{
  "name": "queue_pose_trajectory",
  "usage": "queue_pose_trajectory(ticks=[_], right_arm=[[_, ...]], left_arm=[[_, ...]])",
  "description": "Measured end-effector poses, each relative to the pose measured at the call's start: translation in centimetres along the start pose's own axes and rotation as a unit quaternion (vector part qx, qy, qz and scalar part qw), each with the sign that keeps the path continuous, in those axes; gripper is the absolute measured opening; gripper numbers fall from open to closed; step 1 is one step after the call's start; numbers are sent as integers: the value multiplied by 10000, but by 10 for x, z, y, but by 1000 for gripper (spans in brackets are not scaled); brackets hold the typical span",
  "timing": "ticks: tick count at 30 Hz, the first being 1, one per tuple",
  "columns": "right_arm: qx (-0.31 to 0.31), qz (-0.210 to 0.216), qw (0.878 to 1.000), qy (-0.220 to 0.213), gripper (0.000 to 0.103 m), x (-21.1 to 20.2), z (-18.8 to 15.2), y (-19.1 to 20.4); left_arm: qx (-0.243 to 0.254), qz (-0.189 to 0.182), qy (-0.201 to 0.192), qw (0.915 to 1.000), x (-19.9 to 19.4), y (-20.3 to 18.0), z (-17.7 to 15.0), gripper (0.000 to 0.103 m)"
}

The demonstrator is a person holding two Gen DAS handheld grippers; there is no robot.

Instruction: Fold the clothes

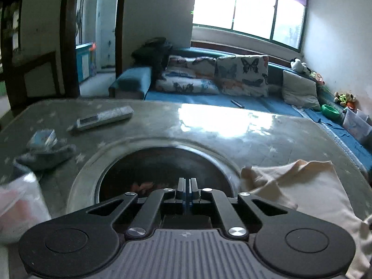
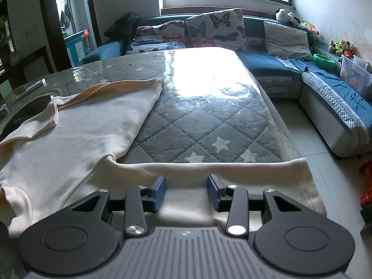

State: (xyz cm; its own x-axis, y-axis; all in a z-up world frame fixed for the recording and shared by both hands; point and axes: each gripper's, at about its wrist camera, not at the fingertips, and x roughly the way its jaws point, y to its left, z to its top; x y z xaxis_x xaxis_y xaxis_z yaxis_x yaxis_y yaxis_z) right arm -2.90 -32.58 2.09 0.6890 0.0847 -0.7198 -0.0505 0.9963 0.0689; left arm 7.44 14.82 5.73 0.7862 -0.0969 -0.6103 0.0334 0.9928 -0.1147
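Note:
A cream garment [image 2: 76, 137] lies spread on the grey quilted star-pattern table cover [image 2: 209, 125], one part stretching along the near edge under my right gripper. My right gripper [image 2: 186, 181] is open, its blue pads just above that near strip of cloth, holding nothing. In the left wrist view the same garment [image 1: 302, 188] lies crumpled at the right. My left gripper [image 1: 187, 183] is shut and empty, over a dark round inset [image 1: 167, 172] in the table, left of the garment.
A remote control [image 1: 102, 118], a small packet [image 1: 43, 137] and a grey cloth [image 1: 46, 157] lie on the table's left. A blue corner sofa [image 2: 325, 86] with butterfly cushions [image 2: 216, 28] and toys stands beyond. Tiled floor [image 2: 309, 139] lies right of the table.

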Motion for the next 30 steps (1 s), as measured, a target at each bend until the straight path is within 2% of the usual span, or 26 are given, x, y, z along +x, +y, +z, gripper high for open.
queue_pose_trajectory(ticks=[4, 8, 11, 12, 15, 21, 24, 25, 30], right_arm=[[8, -15, 10000, -3, 42, 1, 0, 1], [13, -27, 10000, 5, 42, 1, 1, 2], [29, -12, 10000, 1, 43, 2, 0, 1], [25, 6, 10000, 2, 45, 2, 0, 1], [-11, 25, 10000, 8, 49, 3, 0, 2], [26, 84, 10000, 0, 49, 3, 0, 0], [-6, 77, 10000, -12, 50, 3, 0, 1], [-2, 76, 10000, -14, 50, 3, 0, 1], [12, 77, 10000, -26, 50, 4, 0, 1]], left_arm=[[547, -467, 102, 9974, -2, -35, -12, 6], [988, -915, 295, 9905, 17, -84, -21, 11], [1341, -1051, 378, 9847, 38, -119, -28, 29], [1454, -1075, 413, 9827, 46, -130, -31, 38], [1660, -1016, 524, 9795, 66, -151, -38, 40], [1636, -735, 633, 9817, 94, -156, -41, 38], [1527, -669, 550, 9845, 94, -149, -38, 11], [1380, -699, 558, 9864, 93, -143, -35, 6], [556, -591, 234, 9964, 67, -95, -14, 3]])
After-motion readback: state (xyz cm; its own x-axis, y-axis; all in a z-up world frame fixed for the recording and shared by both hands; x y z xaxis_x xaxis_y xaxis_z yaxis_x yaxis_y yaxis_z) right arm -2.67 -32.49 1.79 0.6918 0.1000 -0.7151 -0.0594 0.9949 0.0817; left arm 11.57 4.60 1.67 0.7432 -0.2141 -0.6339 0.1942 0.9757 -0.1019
